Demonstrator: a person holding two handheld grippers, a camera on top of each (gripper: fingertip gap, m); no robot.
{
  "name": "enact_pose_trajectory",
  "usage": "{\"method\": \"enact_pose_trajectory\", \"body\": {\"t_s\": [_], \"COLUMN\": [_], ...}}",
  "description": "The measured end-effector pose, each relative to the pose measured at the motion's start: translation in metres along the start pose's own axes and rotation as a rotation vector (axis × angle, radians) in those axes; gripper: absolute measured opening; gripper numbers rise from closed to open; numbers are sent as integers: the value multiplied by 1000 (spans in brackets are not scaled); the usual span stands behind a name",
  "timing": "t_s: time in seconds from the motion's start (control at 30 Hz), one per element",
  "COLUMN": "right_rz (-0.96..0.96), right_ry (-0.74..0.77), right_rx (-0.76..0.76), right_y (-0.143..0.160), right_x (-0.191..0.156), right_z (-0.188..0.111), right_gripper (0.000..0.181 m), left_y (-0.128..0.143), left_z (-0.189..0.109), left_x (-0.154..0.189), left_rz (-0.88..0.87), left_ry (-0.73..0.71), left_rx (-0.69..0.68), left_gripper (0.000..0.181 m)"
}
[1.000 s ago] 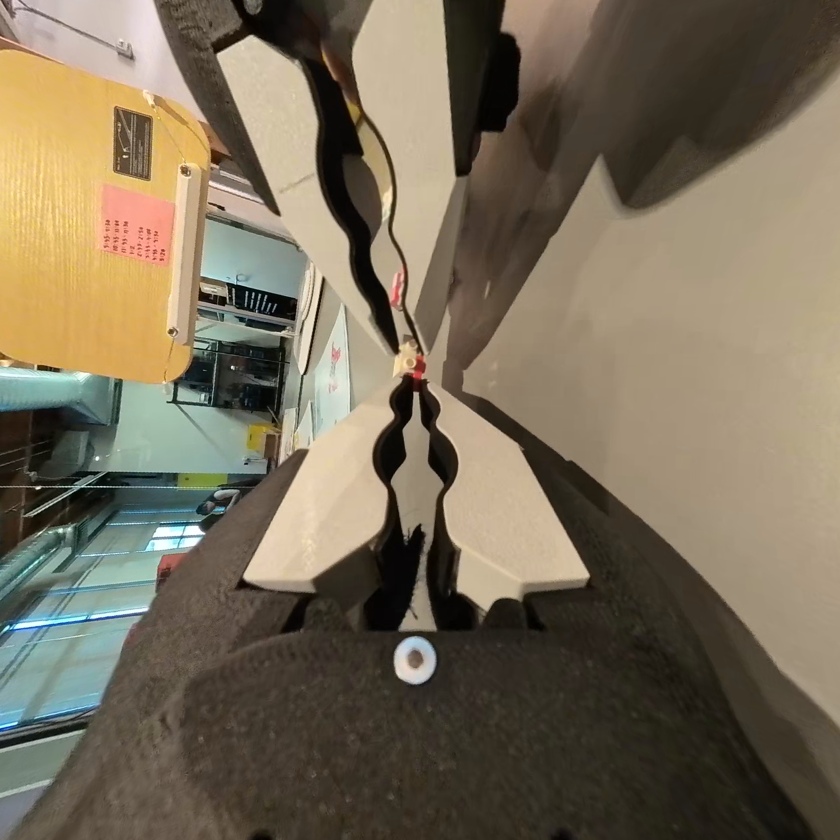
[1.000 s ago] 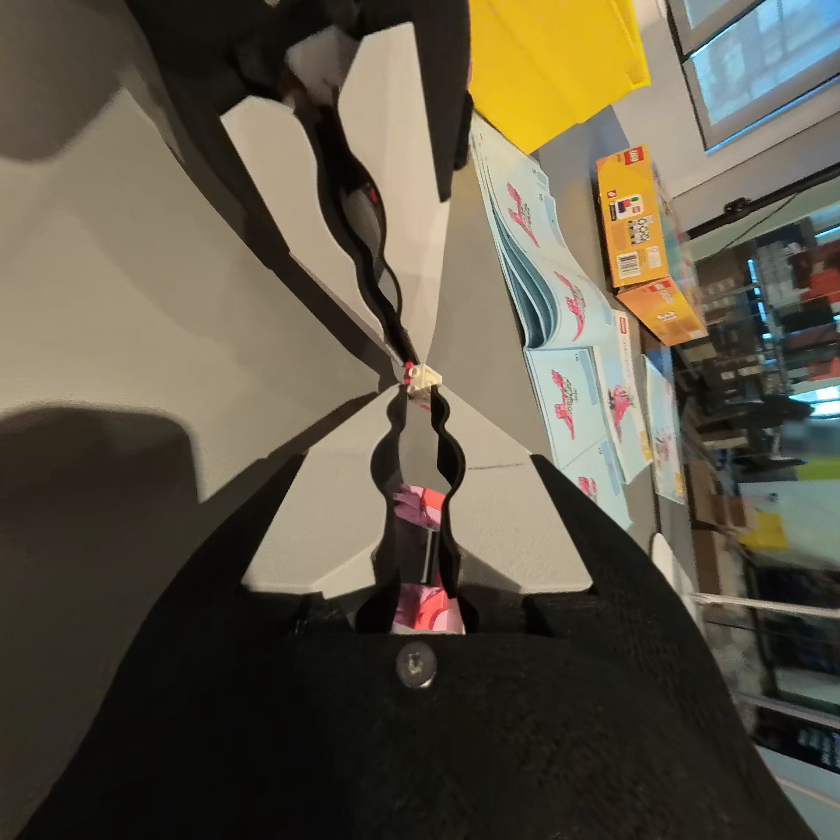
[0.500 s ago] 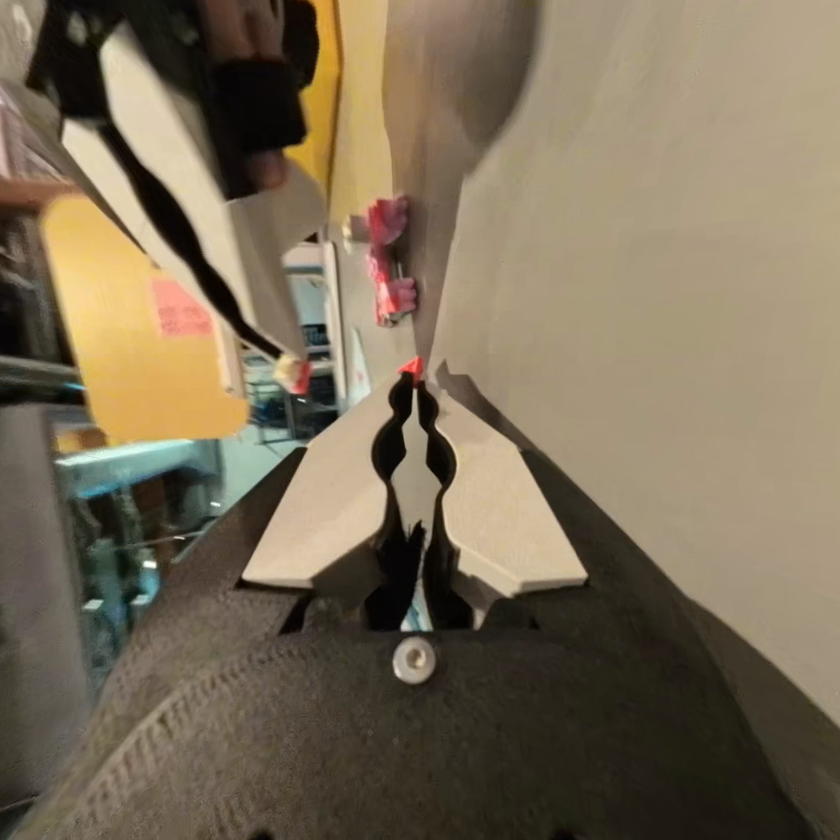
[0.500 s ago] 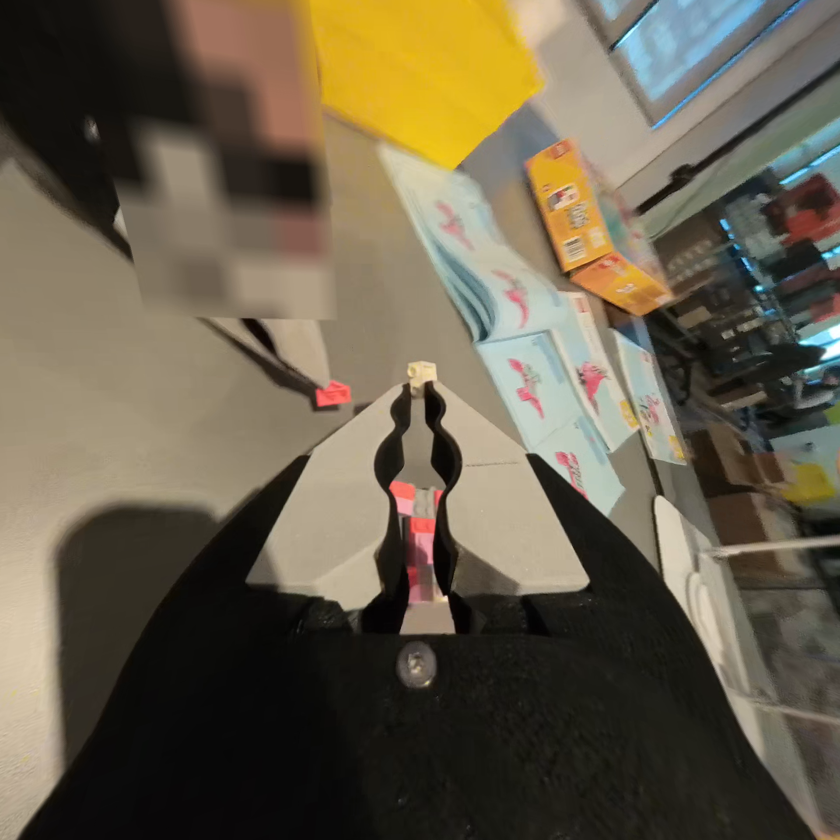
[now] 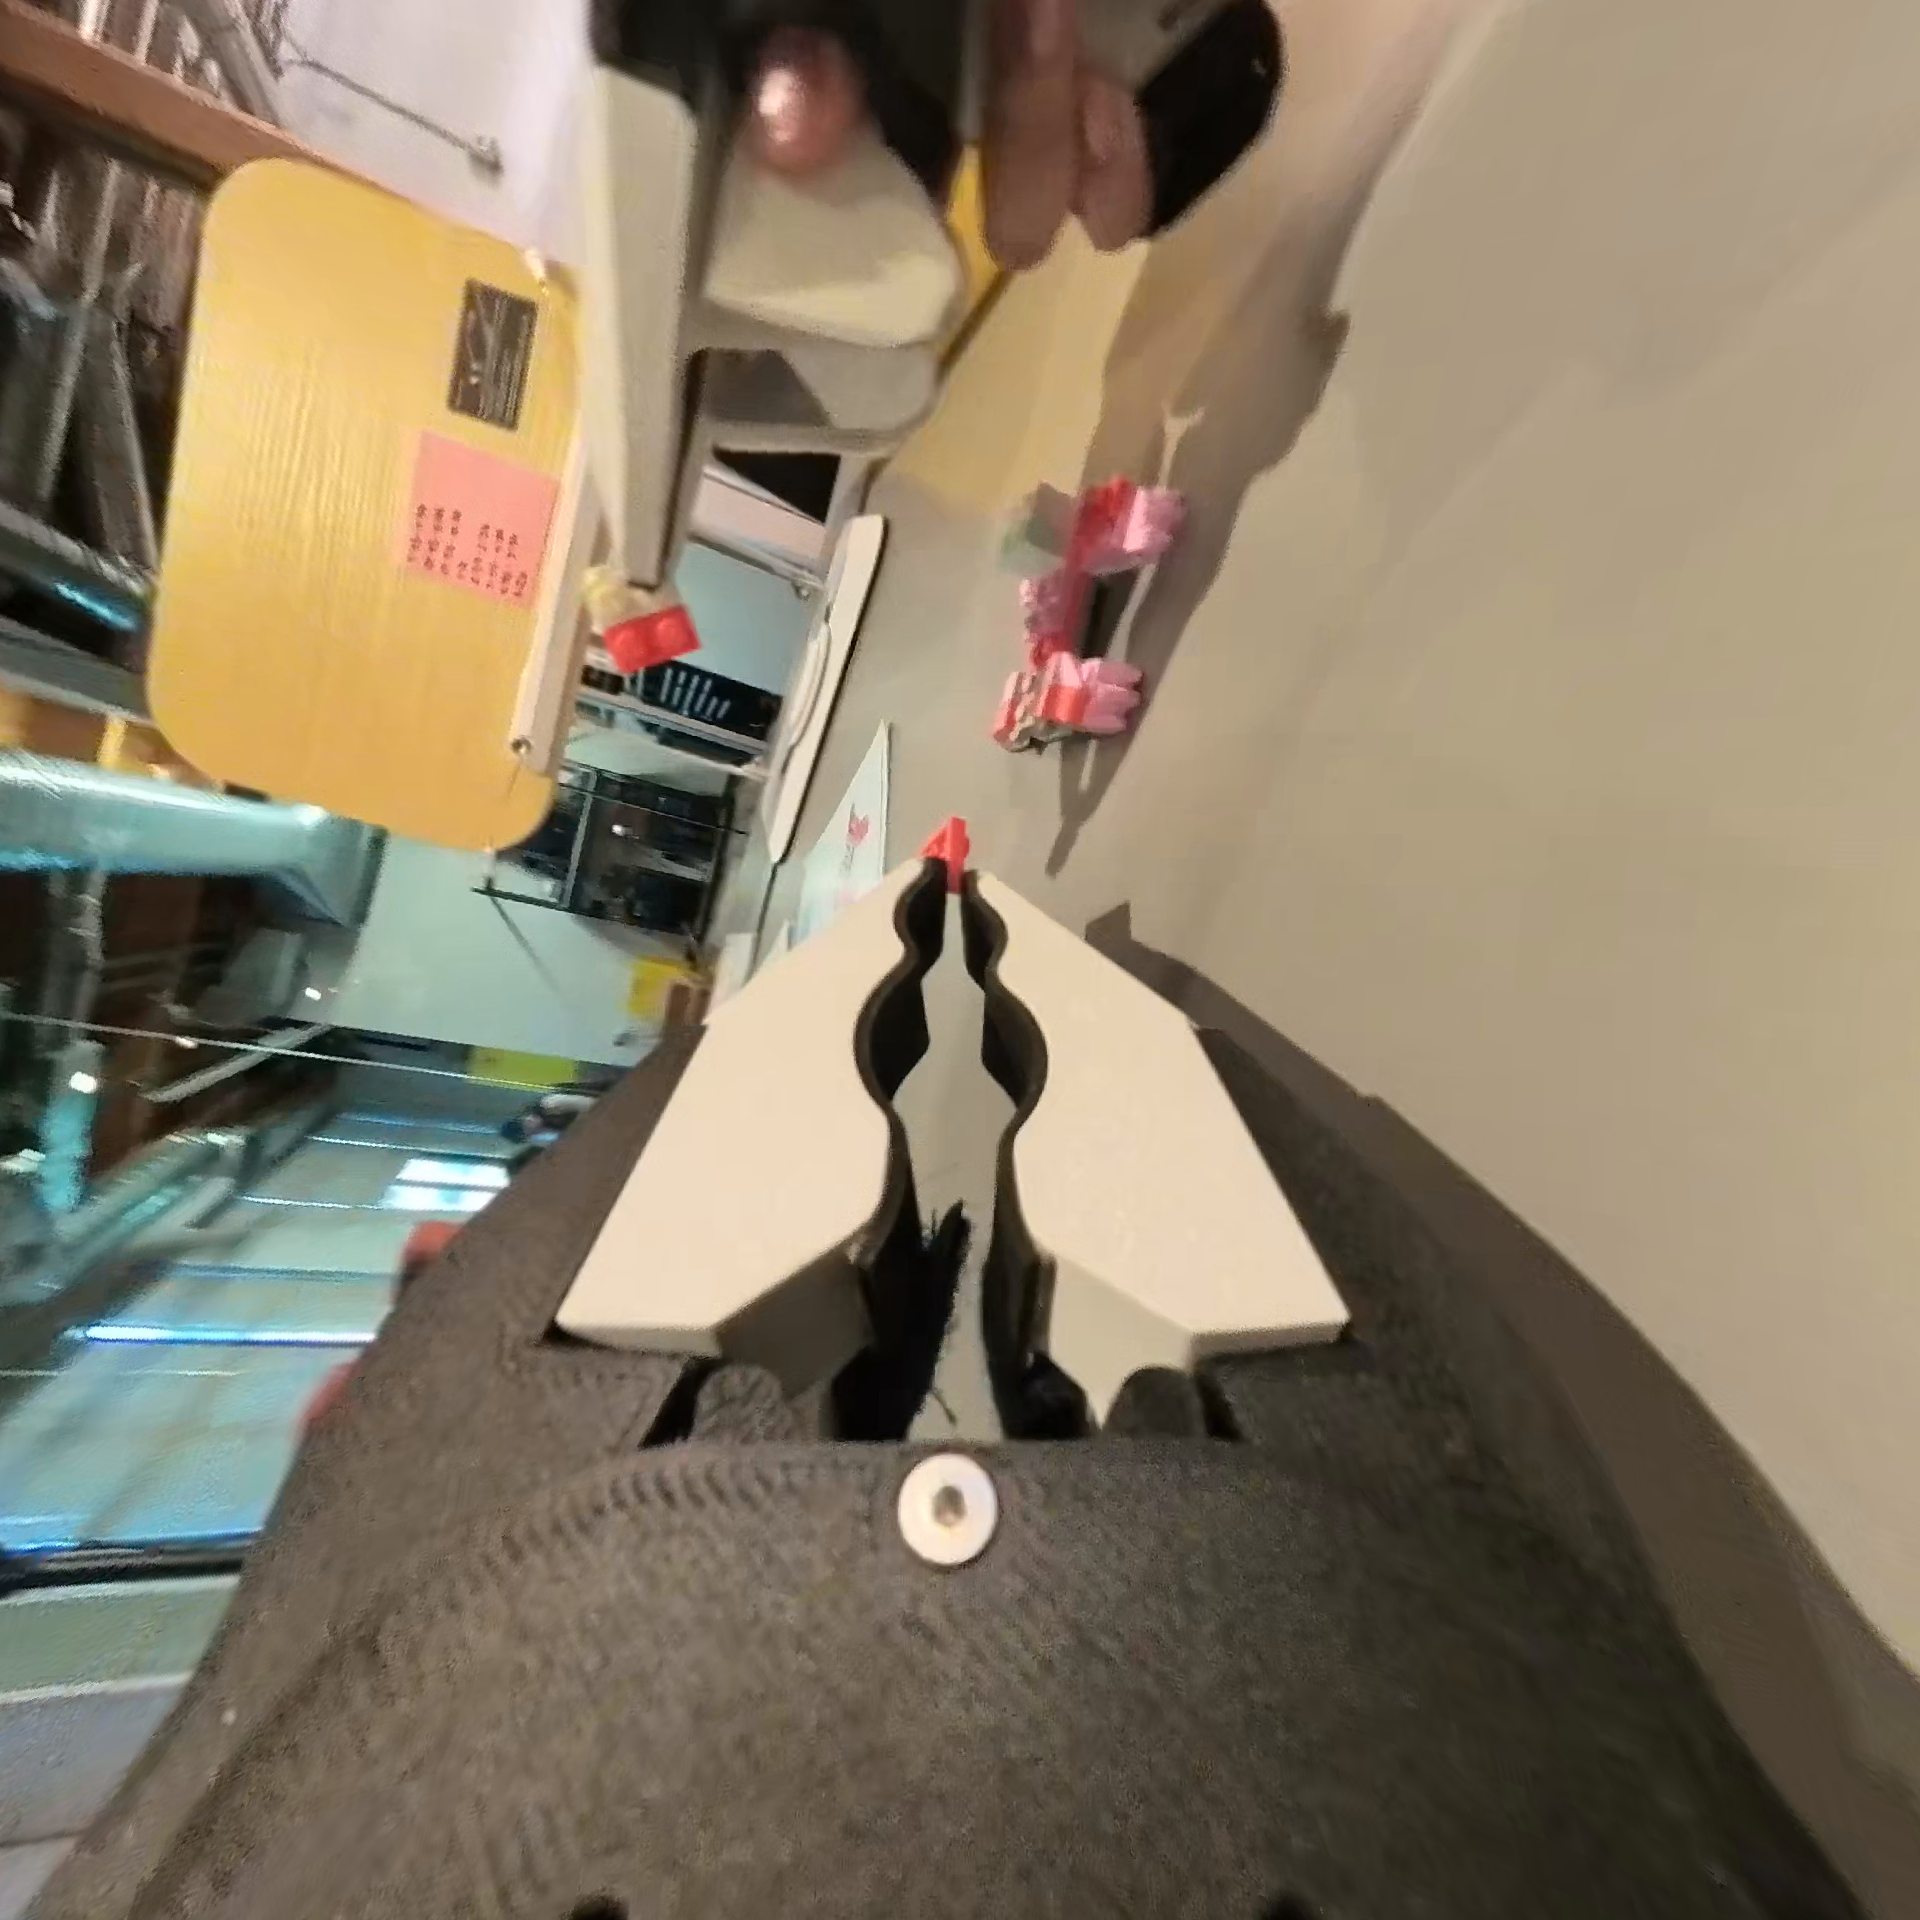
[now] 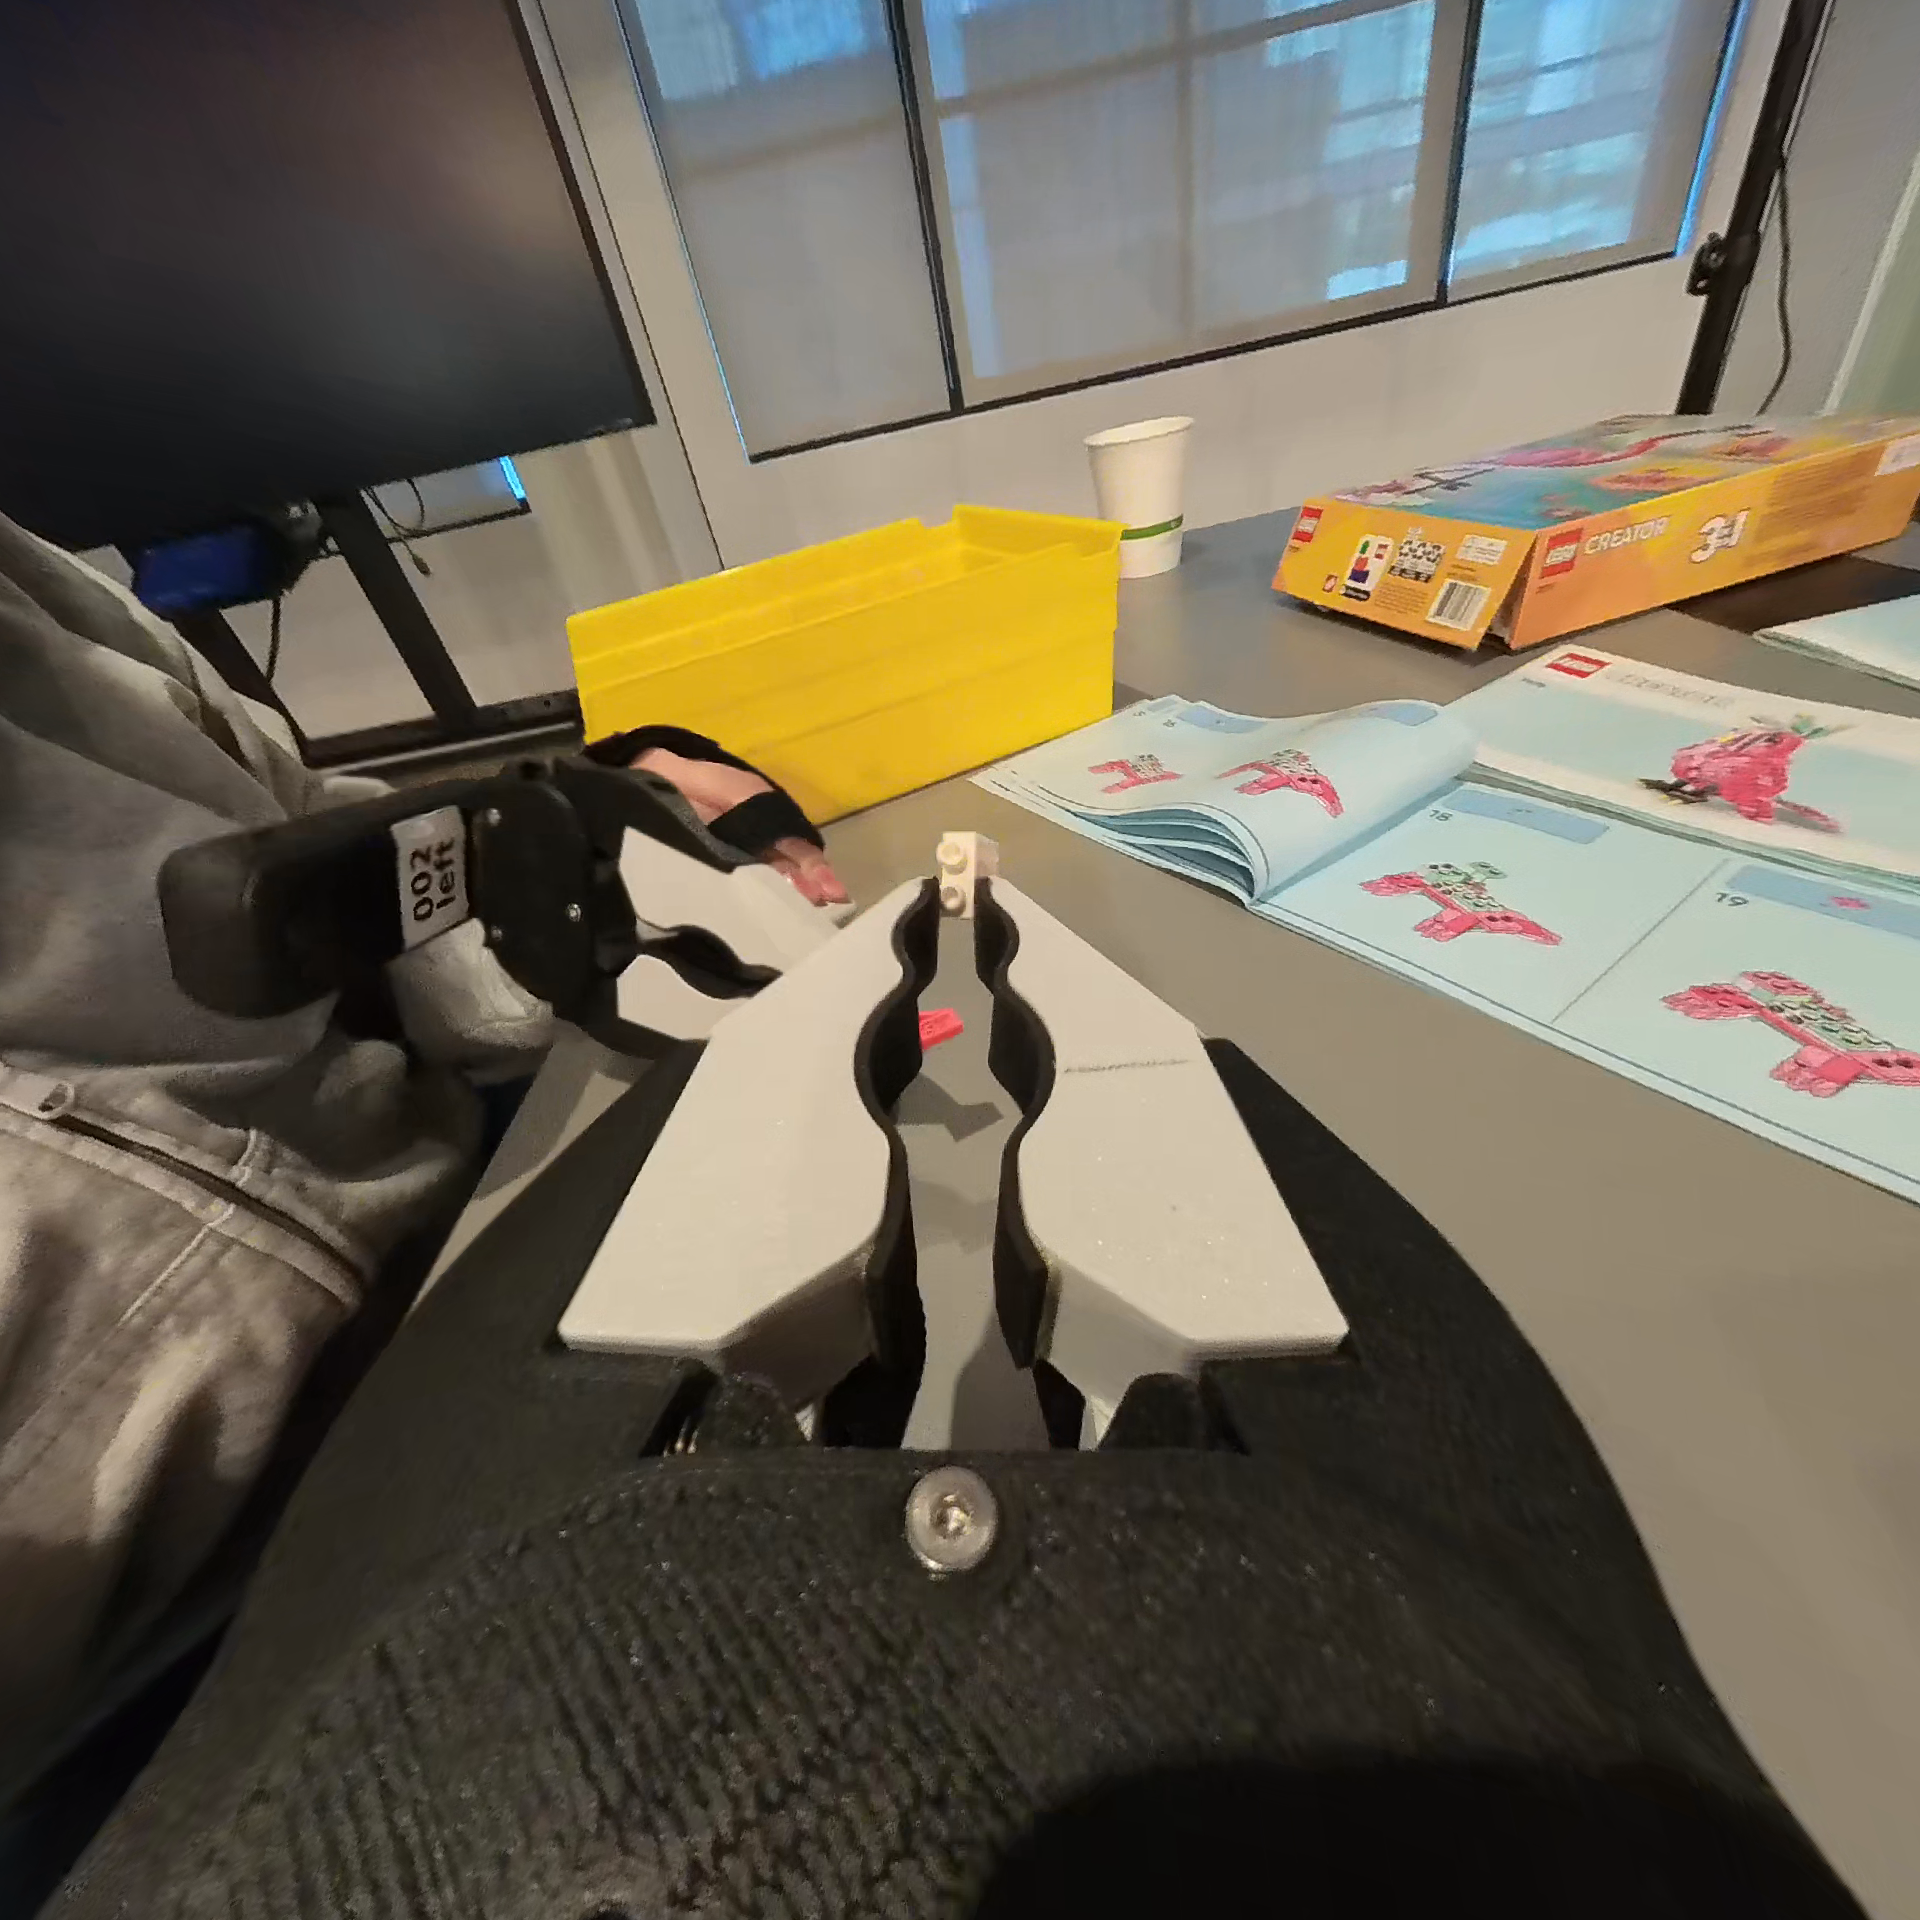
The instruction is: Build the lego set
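Built part: a half-made pink and red lego model with some pale green bricks [image 5: 1081,613] lies on the grey table [image 5: 1558,727], well apart from both claws. It looks only partly built.
Left claw: the left gripper [image 5: 948,871] is nearly closed and pinches a tiny red lego piece [image 5: 945,840] at its tips.
Right claw: the right gripper [image 6: 961,896] is nearly closed on a small white lego brick with round studs [image 6: 966,871]. In the left view a small red brick [image 5: 649,639] seems stuck to the white one, but that part is blurry.
Loose piece: a flat red lego tile [image 6: 940,1023] lies on the table just under the right claw.
Book: the open light-blue instruction booklet with pink pictures [image 6: 1507,862] lies to the right, and shows a bigger model.
Farther out: the yellow plastic bin [image 6: 842,665], the orange lego box [image 6: 1600,540] and the white paper cup [image 6: 1141,488].
How far: I think it is somewhere in the middle. The small bits in the claws must still go onto the model, and more steps are left.
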State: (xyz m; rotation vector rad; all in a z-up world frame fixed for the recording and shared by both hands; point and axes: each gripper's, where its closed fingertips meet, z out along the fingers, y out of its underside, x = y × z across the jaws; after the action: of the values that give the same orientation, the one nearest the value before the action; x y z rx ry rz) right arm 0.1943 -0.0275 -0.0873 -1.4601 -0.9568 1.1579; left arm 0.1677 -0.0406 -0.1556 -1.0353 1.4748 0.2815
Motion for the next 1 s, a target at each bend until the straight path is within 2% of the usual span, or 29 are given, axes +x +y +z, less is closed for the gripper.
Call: {"method": "enact_pose_trajectory", "body": {"t_s": [0.17, 0.3, 0.33, 0.4, 0.47, 0.57, 0.63, 0.73, 0.83, 1.0], "right_rz": [26, 75, 83, 94, 93, 84, 82, 85, 83, 72], "right_ry": [-11, -20, -24, -30, -32, -24, -22, -15, -8, -8], "right_rx": [53, 131, 148, 176, 186, 177, 168, 155, 143, 139], "right_y": [-5, -15, -17, -22, -24, -24, -23, -20, -17, -17], "right_x": [2, 6, 5, 5, 3, 2, 1, 2, 3, 1], "right_z": [-2, -9, -10, -11, -11, -8, -6, -4, -2, -1], "right_gripper": [5, 5, 5, 5, 5, 5, 5, 5, 5, 5], "left_y": [-3, -24, -22, 6, 50, 119, 151, 179, 193, 209], "left_z": [-13, -61, -76, -102, -126, -157, -172, -183, -190, -201], "left_x": [-30, -85, -102, -134, -152, -151, -135, -115, -104, -100], "left_rz": [-258, -415, -450, -529, -657, -848, -964, -1025, -972, -1007], "left_ry": [-55, -154, -181, -240, -256, -241, -192, -142, -104, -112], "left_rx": [58, 51, 31, -80, -232, -453, -567, -659, -714, -770], "left_gripper": [3, 3, 3, 3, 3, 2, 2, 3, 4, 20]}}
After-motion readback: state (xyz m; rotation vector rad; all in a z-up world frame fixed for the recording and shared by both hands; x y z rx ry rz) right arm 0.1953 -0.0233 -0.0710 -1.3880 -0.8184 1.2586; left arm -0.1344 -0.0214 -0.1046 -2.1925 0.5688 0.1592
